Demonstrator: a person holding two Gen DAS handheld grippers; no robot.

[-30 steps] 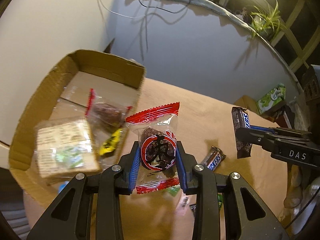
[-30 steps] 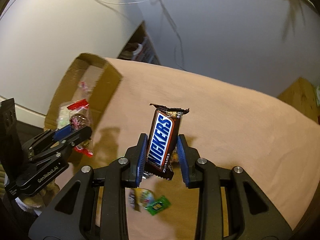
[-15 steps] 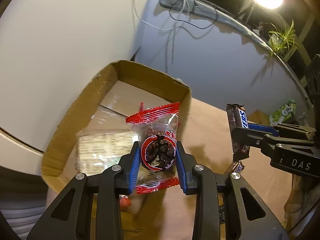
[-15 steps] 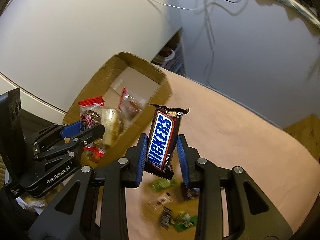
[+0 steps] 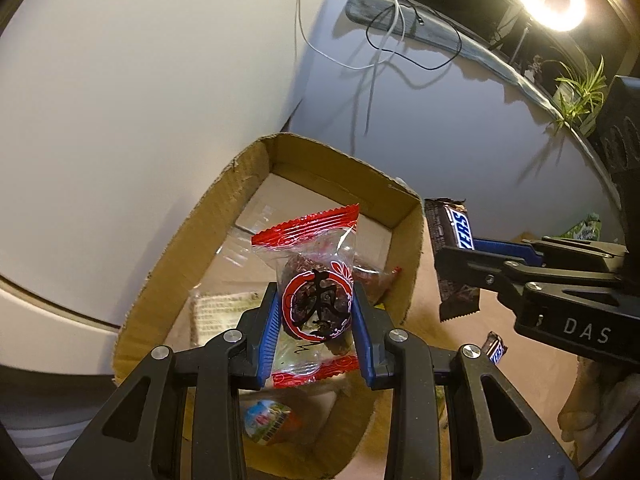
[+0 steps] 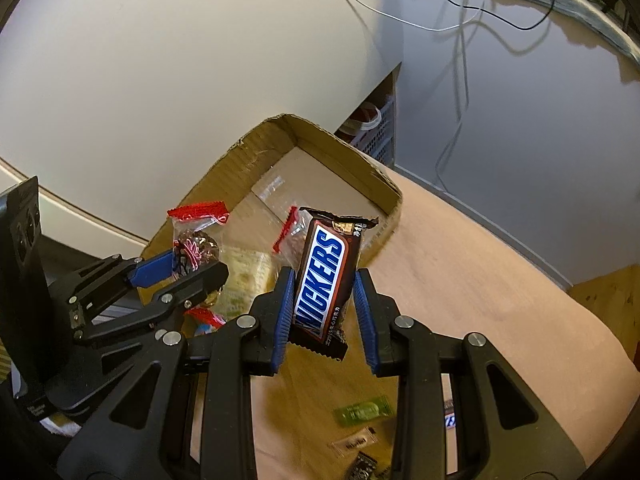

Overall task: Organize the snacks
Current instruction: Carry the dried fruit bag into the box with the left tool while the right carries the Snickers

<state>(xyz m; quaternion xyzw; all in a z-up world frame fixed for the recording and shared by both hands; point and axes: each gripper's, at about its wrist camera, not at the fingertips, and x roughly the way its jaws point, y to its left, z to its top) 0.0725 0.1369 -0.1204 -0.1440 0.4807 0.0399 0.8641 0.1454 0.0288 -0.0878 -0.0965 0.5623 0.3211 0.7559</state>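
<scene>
Red-wrapped candy (image 5: 316, 300) clamped in left hand-held gripper (image 5: 316, 334).

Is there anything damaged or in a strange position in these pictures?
The cardboard box has rough, torn top edges, as if its flaps were ripped off. Several small snacks lie loose on the table outside it. The red-edged snack packet and Snickers bar look intact.

The cardboard box (image 5: 408, 240) is open on top, and the floor at its far corner lies bare. Its near half is crowded with a cracker pack (image 5: 224, 312) and wrapped sweets. Loose wrappers (image 6: 362, 412) litter the table's near edge (image 6: 500, 280).
</scene>
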